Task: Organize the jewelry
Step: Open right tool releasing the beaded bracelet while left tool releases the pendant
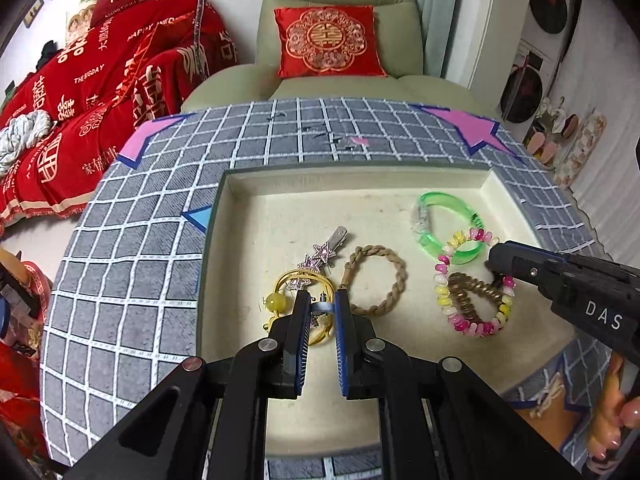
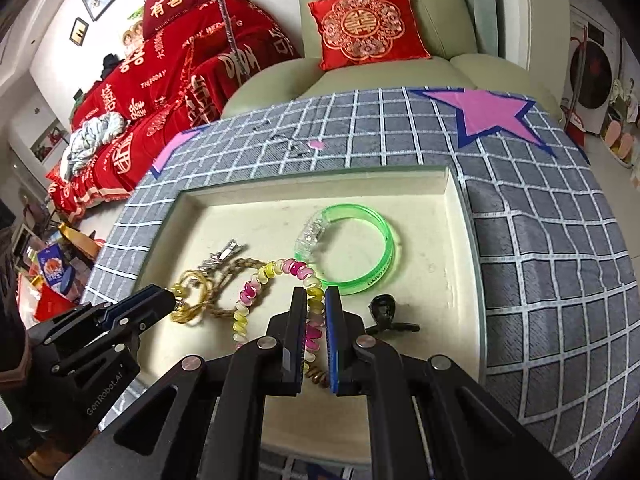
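I work everything off the cream tray (image 1: pixel 224 208), which sits on the checked grey cloth (image 1: pixel 132 248) so loose pieces cannot roll away. Inside it, toward its far right corner, lies the green bangle (image 2: pixel 360 248), flat and untouched; nearer the middle is the braided cord loop (image 1: pixel 376 280), and left of that the gold hoops with the yellow bead (image 1: pixel 298 292), partly under a star hair clip (image 1: pixel 320 254). A black claw clip (image 2: pixel 386 312) rests by the tray's right wall. My right gripper (image 2: pixel 316 300) has its jaws nearly together, pinching the pink and yellow beaded bracelet (image 2: pixel 276 280) at one bead, which I take as a carrying grip. My left gripper (image 1: pixel 322 304) is likewise almost closed on a small silvery ring (image 1: pixel 322 307) just above the gold hoops, narrow because the piece is tiny.
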Demonstrator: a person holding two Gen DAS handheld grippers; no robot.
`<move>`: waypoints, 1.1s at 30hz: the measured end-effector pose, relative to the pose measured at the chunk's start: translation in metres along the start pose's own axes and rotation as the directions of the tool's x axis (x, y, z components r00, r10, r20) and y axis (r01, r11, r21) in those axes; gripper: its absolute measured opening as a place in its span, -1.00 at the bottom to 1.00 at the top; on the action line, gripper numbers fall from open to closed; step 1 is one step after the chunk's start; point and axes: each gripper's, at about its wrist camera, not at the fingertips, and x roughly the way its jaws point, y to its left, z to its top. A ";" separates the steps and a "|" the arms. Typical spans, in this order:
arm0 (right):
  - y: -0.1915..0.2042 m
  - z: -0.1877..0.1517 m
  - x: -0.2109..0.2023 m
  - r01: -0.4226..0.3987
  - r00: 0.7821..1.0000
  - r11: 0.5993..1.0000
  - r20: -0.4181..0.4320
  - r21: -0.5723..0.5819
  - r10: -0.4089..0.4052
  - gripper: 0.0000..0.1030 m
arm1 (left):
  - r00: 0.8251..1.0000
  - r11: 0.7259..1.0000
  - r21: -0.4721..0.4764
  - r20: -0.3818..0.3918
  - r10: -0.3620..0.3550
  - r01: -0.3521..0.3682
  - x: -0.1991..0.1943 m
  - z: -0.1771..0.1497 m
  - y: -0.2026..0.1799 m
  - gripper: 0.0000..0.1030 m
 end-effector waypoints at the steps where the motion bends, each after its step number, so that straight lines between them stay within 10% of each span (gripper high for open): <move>1: -0.001 -0.001 0.004 0.005 1.000 1.000 -0.006 0.002 -0.005 -0.81 | 1.000 1.000 0.001 -0.006 0.003 -0.003 0.004 -0.001 0.000 -0.61; 24: -0.010 -0.008 0.022 0.001 0.999 1.000 -0.054 0.021 0.000 -0.75 | 0.995 0.994 0.047 -0.024 0.095 -0.094 0.016 -0.010 -0.016 -0.60; 28: -0.013 -0.006 0.008 -0.023 1.000 0.999 -0.019 0.035 0.024 -0.06 | 0.994 0.993 0.041 -0.007 0.112 -0.111 0.007 -0.010 -0.014 -0.60; 33: -0.015 -0.004 -0.017 -0.046 0.999 0.998 0.030 0.051 0.044 0.03 | 0.994 0.994 0.029 -0.003 0.110 -0.110 -0.001 -0.011 -0.013 -0.60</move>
